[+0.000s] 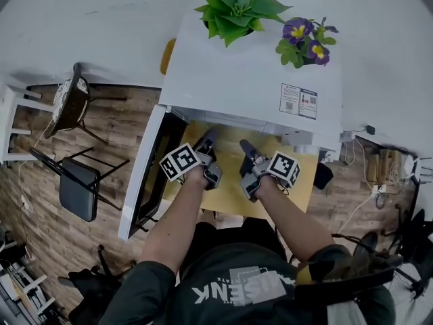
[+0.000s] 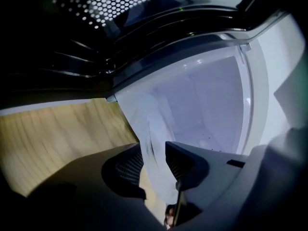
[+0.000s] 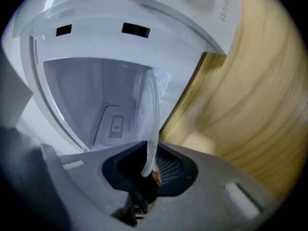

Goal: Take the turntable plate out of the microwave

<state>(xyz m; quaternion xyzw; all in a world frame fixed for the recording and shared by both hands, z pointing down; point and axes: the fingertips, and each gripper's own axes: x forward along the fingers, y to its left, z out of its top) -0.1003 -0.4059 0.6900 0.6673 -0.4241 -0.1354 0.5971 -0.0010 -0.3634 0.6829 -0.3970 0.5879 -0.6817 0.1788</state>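
The clear glass turntable plate is held on edge in front of the white microwave's open cavity. Its rim runs between the jaws of both grippers. In the head view my left gripper and right gripper reach side by side into the opening. My right gripper is shut on the plate's thin rim. In the left gripper view the rim passes between the pads of my left gripper with a little room on each side, so that gripper is open around it.
The microwave door hangs open to the left; its perforated window fills the top of the left gripper view. The microwave stands on a pale wooden table. Two potted plants sit on top. A dark chair stands at the left.
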